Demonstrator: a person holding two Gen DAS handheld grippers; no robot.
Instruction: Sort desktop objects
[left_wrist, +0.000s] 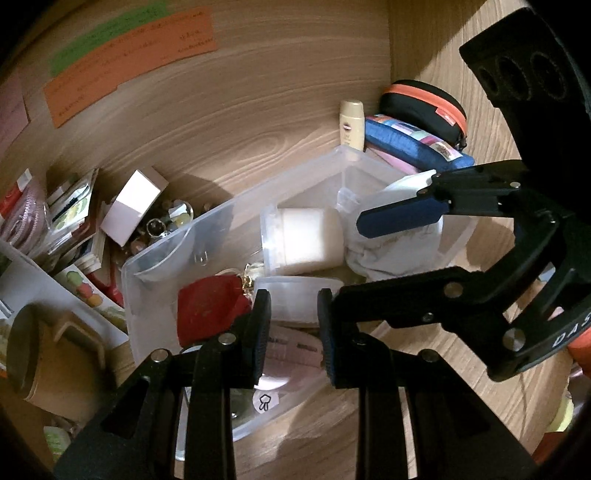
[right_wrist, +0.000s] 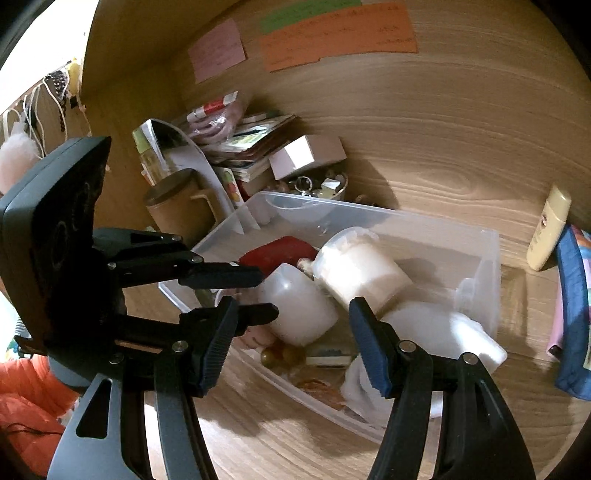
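On right gripper (left_wrist: 384, 254): letters "DAS" legible.

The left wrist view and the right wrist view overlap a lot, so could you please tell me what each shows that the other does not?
Only the left wrist view shows the black zip case with orange trim in the corner. Only the right wrist view shows the hanging cords and fluffy charm at the far left, outside the shelf. Both share the clear bin, the white jar lying in it, the red item, the tan mug, the cream bottle, and both open grippers.
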